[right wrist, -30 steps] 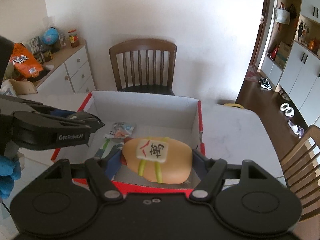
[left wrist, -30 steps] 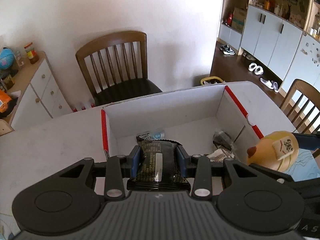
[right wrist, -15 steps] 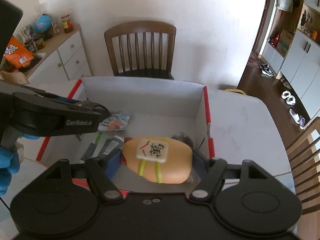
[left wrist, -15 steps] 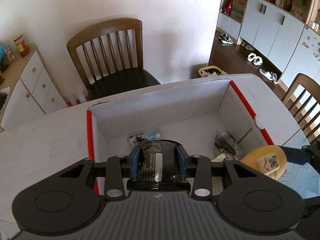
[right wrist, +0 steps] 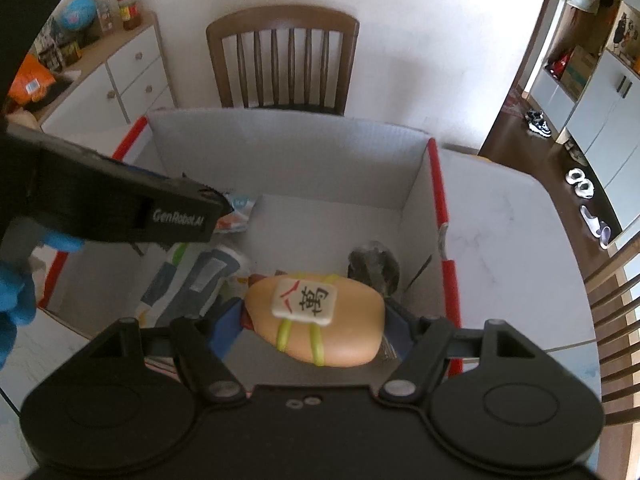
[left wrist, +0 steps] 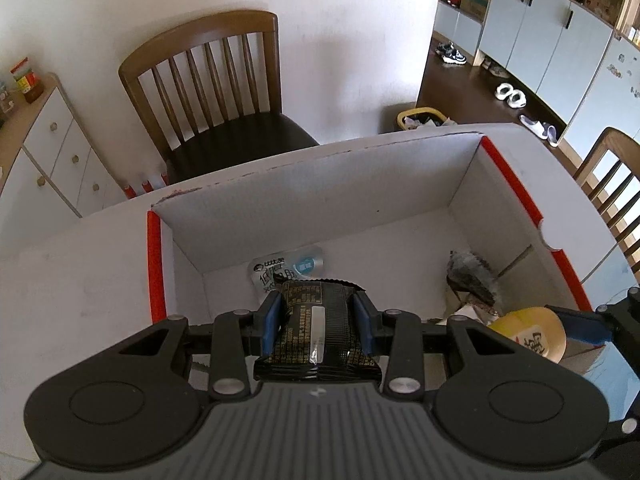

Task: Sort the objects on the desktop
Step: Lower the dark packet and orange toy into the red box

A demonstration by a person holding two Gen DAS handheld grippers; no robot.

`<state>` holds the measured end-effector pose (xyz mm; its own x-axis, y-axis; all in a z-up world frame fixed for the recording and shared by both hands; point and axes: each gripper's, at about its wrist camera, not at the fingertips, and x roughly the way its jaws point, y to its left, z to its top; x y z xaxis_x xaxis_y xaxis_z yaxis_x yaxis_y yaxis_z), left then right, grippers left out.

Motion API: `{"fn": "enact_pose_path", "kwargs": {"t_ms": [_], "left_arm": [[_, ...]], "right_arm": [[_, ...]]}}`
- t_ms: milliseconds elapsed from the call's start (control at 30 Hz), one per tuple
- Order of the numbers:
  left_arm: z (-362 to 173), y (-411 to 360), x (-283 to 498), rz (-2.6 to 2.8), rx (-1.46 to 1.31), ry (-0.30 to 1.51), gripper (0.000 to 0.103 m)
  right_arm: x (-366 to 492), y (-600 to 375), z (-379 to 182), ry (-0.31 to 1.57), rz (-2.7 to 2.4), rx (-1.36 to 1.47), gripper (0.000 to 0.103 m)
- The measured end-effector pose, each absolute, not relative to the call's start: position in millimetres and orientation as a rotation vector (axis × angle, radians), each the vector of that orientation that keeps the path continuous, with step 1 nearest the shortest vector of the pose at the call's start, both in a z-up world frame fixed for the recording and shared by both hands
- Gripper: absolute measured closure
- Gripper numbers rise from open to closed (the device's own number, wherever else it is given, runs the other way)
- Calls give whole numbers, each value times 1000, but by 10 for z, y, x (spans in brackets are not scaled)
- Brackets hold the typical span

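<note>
My left gripper is shut on a black snack packet with gold print, held over the near side of a white cardboard box with red edges. My right gripper is shut on a tan squishy toy that bears a white mahjong tile tied with yellow-green bands. It hangs low inside the same box, at the near right. The toy and the right gripper's blue pad show at the right of the left wrist view. The left gripper's black body crosses the right wrist view at the left.
In the box lie a pale sachet, a dark fuzzy object by the right wall and flat packets. A wooden chair stands behind the table, another at the right. A gloved hand holds the left gripper.
Both grippers have come forward and down toward the box, which now looks larger and fuller in both views. The toy has sunk below the box's rim. Both grips are unchanged.
</note>
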<state>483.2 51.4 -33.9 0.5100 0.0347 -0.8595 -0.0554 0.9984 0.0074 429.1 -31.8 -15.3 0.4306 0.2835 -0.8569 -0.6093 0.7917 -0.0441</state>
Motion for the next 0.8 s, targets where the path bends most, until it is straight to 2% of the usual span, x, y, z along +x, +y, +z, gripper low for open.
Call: {"fn": "enact_pose_path", "kwargs": {"t_ms": [300, 800], "left_arm": [[-446, 503, 4969, 56, -14, 1058, 66], [-676, 494, 5016, 52, 10, 1092, 65]], "right_arm": [[4388, -213, -318, 1052, 586, -400, 30], [4359, -143, -388, 1057, 613, -435, 30]]}}
